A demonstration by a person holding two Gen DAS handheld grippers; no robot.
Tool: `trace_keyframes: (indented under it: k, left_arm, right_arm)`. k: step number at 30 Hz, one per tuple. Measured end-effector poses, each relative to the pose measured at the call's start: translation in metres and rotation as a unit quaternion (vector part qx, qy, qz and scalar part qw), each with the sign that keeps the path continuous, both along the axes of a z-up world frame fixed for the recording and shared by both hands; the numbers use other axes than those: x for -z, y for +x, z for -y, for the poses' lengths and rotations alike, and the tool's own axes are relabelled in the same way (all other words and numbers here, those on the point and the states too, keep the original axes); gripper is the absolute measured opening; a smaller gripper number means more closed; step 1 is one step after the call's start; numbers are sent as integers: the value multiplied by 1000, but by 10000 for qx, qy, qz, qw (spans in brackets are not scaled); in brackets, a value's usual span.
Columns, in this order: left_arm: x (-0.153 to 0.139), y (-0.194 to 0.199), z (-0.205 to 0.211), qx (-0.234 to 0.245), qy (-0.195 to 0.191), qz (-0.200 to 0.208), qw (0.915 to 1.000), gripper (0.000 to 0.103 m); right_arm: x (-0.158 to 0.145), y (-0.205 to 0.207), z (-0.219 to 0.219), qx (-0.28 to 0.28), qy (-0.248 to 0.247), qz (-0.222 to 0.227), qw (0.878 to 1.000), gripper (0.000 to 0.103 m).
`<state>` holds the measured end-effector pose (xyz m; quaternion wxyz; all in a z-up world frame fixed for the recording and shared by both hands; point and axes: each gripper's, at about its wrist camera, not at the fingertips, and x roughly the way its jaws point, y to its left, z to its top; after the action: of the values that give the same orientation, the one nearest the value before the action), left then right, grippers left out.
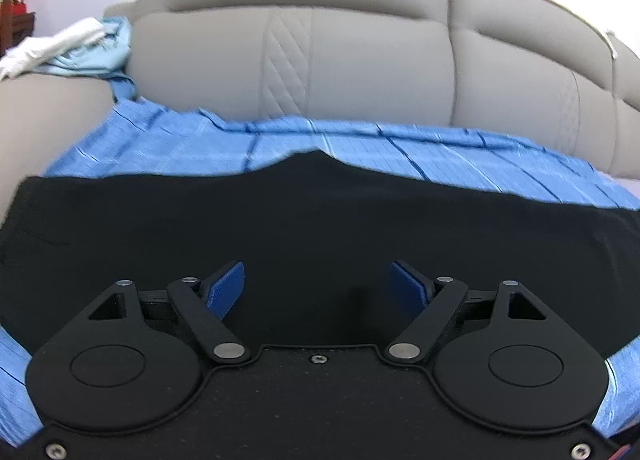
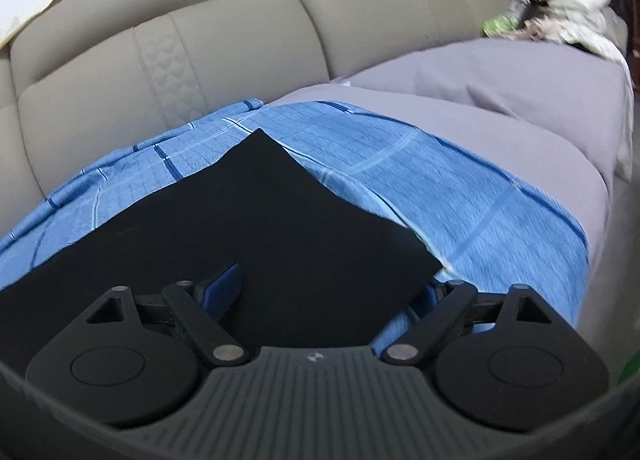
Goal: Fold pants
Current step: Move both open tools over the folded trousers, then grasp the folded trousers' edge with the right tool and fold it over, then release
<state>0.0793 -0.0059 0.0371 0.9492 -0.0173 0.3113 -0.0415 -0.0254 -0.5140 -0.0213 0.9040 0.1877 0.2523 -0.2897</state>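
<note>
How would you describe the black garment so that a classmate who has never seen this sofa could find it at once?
Start at the beige padded sofa, whose seat is covered by a blue checked cloth. The flat black pants lie on that cloth, just ahead of both open grippers. They are the only plain, dark thing there; the cloth is patterned, and the grey sheet beside it is pale.

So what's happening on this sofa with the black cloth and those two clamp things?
A person is folding black pants with a handheld gripper in each hand. The pants lie flat on a blue checked sheet spread over the beige sofa. Both the left gripper and the right gripper are open above the fabric, gripping nothing. The pants already look folded into a neat shape with a square corner.
</note>
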Motion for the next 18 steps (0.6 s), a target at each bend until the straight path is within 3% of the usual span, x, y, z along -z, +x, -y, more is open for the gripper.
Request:
trace_keyframes:
  k: [2,4,6,8,9,11,14,18]
  left_arm:
    - [8,3,2,-34,-69,-145,9999,80]
    - [16,8,2,-125,-33,-334,9994,80]
    - [22,10,-2,-205,126,-421,9988,80]
    - [25,11,-7,-207,235,-419,9986,80]
    - [25,10,-10,-192,265,-387,9987,81]
    - [24,8,-17,-192,245,-371,9988,82]
    - [22,9,-40,-321,109,-340,9988,82]
    - [24,13,-81,-763,-39,-370,9964,82]
  right_arm:
    - [1,6,2,-87,-75,27,9999,88]
    - [1,8,3,-110,-85,111,9998,80]
    - [-2,4,1,-33,-55,255,9997,43]
    - [-4,1,3,-36,182,426,9989,22]
    - [-5,-1,3,-41,297,495,9983,16]
    - [-8,-1,2,-82,490,617,9969,12]
    - [-24,4,-14,-155,388,716,9966,10]
    - [-58,39,-64,-817,131,761,9937,10]
